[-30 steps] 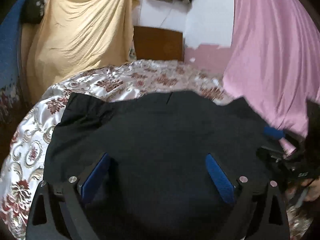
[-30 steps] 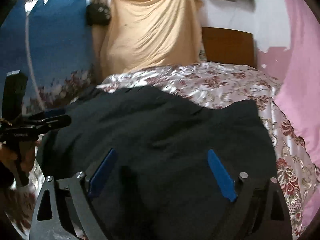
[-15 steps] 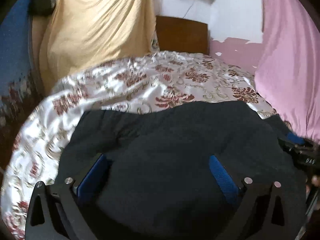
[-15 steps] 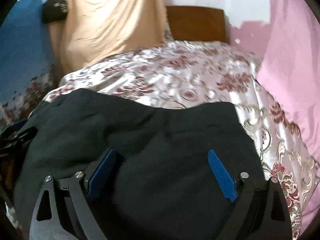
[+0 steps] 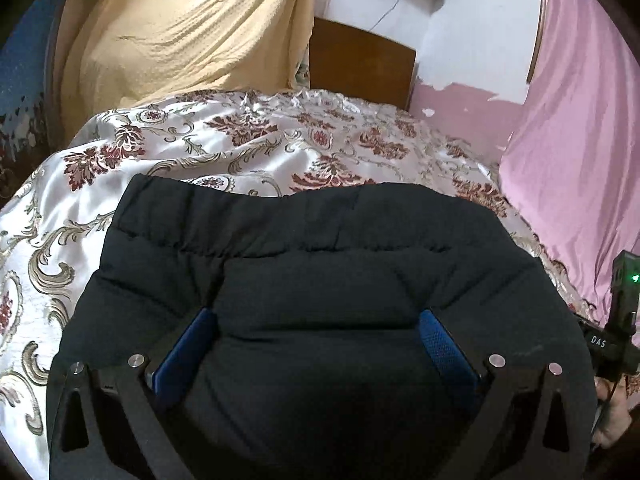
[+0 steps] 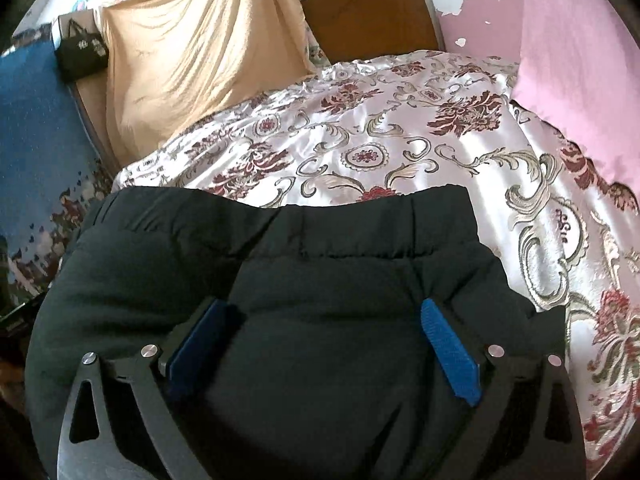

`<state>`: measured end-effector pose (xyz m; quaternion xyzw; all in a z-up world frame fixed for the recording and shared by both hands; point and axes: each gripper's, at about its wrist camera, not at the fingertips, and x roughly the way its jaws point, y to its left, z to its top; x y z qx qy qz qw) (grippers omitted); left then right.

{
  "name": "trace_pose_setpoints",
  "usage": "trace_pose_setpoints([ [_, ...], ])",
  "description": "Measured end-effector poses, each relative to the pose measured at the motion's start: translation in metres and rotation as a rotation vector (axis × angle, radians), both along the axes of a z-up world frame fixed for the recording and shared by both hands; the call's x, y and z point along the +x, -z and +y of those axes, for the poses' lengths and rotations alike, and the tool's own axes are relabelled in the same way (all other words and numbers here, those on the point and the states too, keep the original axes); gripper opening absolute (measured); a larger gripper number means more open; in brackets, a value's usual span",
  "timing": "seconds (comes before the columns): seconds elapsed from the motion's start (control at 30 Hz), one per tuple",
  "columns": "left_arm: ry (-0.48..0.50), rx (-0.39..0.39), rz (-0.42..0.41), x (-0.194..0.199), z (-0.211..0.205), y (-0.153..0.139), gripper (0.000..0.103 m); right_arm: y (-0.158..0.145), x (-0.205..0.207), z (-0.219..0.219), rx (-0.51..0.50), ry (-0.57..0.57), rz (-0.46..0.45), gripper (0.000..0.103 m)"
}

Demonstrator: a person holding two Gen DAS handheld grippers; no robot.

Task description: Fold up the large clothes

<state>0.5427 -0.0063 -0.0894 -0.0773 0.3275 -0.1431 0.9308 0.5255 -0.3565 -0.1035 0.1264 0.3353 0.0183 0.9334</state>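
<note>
Trousers [image 5: 320, 280], black, padded and floppy, bulge between your left gripper [image 5: 316, 344] and right gripper [image 6: 320, 340], both spread wide; pinch the waistband [image 6: 304, 220] beyond your fingertips.

1. Your black garment [image 5: 320, 280] runs off the lower edge, so its near end is unseen.
2. It covers the bedspread [image 6: 420, 140] beneath.
3. Your right tongs [image 5: 618, 344] are cut off at the edge.

I'm seeing matt black cloth on the garment [image 5: 320, 280], glossy satin sheen on the bedspread [image 6: 400, 140], and textured blue pads [image 6: 448, 352] on my right gripper [image 6: 320, 344].
</note>
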Motion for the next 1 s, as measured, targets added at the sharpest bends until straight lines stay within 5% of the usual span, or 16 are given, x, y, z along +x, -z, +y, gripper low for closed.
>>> trace_pose_setpoints([
  [1.0,0.026,-0.145,-0.039,0.0,0.016,0.015,0.103,0.007,-0.008,-0.011,0.061,-0.004,-0.076,0.099],
])
